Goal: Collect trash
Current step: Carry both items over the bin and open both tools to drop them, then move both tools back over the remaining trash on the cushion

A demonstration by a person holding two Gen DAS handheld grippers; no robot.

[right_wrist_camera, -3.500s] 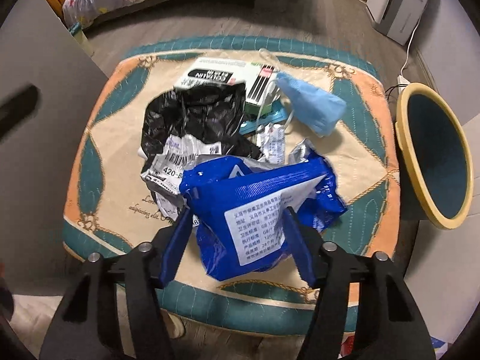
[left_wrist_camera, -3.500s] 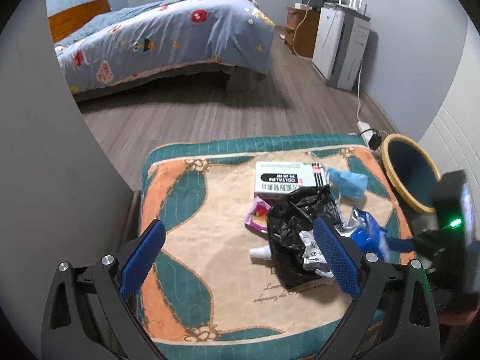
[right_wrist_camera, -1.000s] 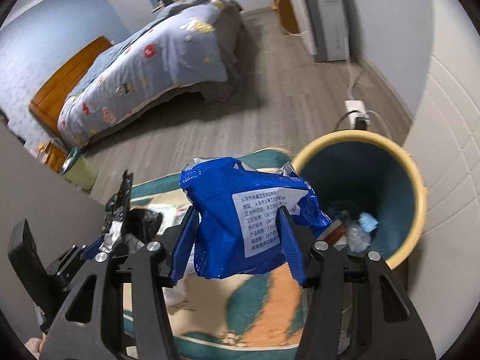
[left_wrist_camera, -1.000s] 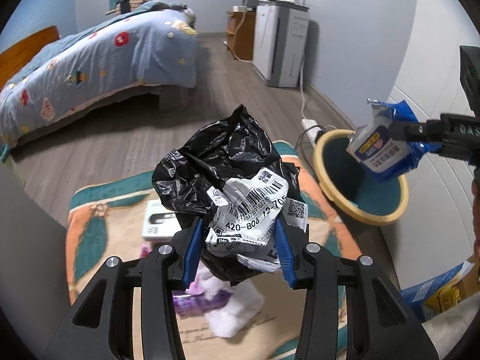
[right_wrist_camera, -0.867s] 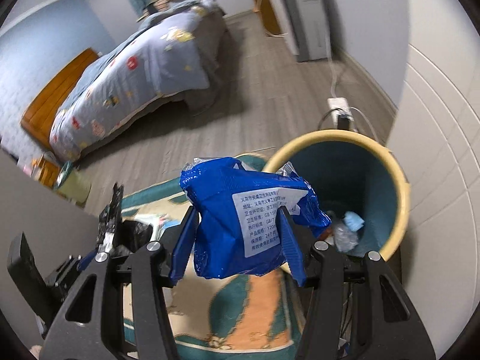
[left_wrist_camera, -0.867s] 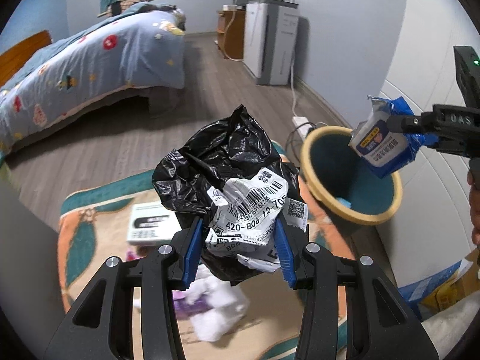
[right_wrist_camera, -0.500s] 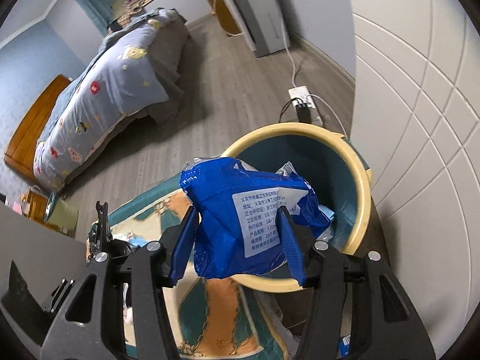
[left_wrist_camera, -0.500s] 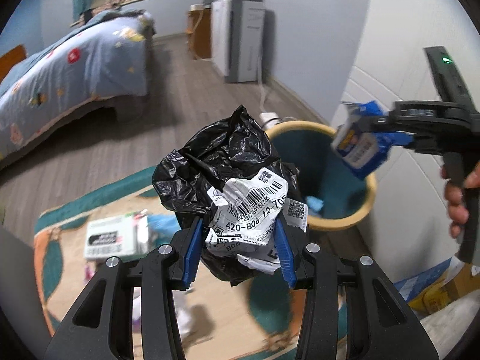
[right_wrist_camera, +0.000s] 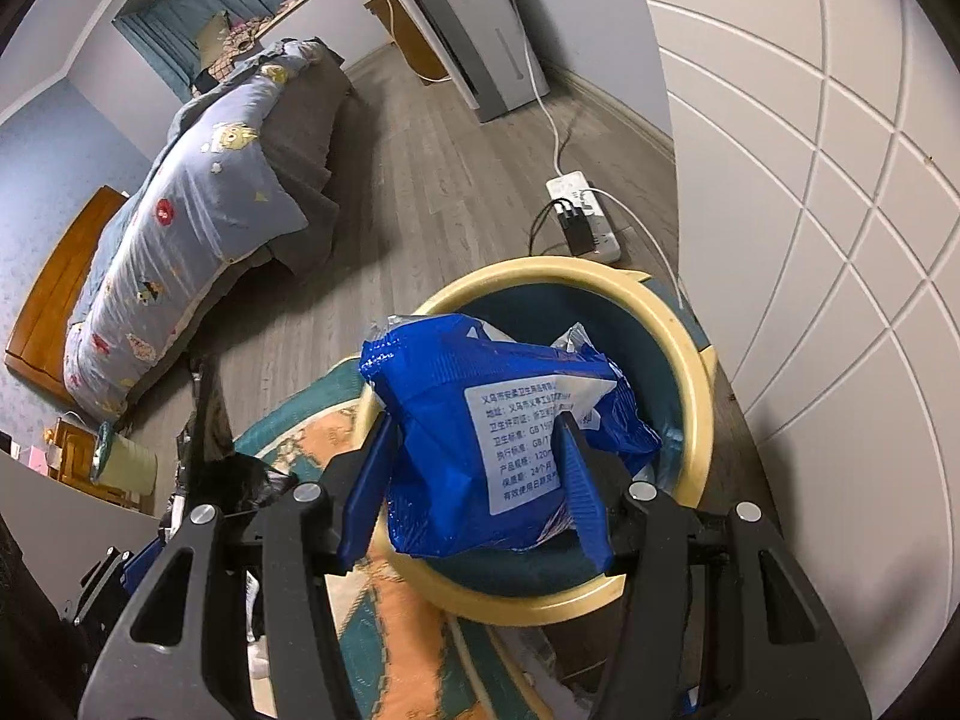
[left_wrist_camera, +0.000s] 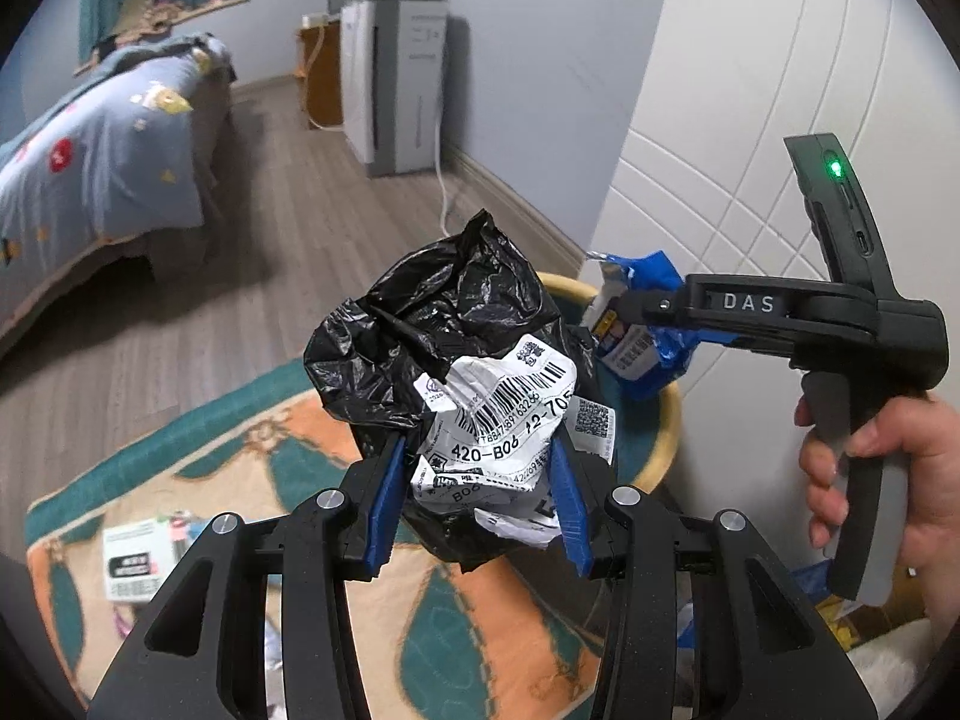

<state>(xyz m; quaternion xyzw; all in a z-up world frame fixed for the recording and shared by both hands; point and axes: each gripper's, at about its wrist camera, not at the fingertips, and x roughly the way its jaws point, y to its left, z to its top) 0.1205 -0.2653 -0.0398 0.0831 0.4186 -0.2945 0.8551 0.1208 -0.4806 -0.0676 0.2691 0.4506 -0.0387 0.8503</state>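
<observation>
Since a second ago we have swung our right gripper (right_wrist_camera: 474,480), pinching the blue wrapper (right_wrist_camera: 498,432), over the bin (right_wrist_camera: 690,372). Our left gripper (left_wrist_camera: 480,480) clamps the black bag (left_wrist_camera: 444,324) beside it, so both look ready to drop.

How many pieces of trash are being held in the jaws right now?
2. A black bag wrapped in a crumpled shipping label is clamped by the left gripper; a blue packet is clamped by the right gripper, above the bin. More litter may be hidden.

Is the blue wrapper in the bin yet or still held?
Still held: the right tool is shut on the blue wrapper, above the open mouth of the yellow-rimmed bin.
</observation>
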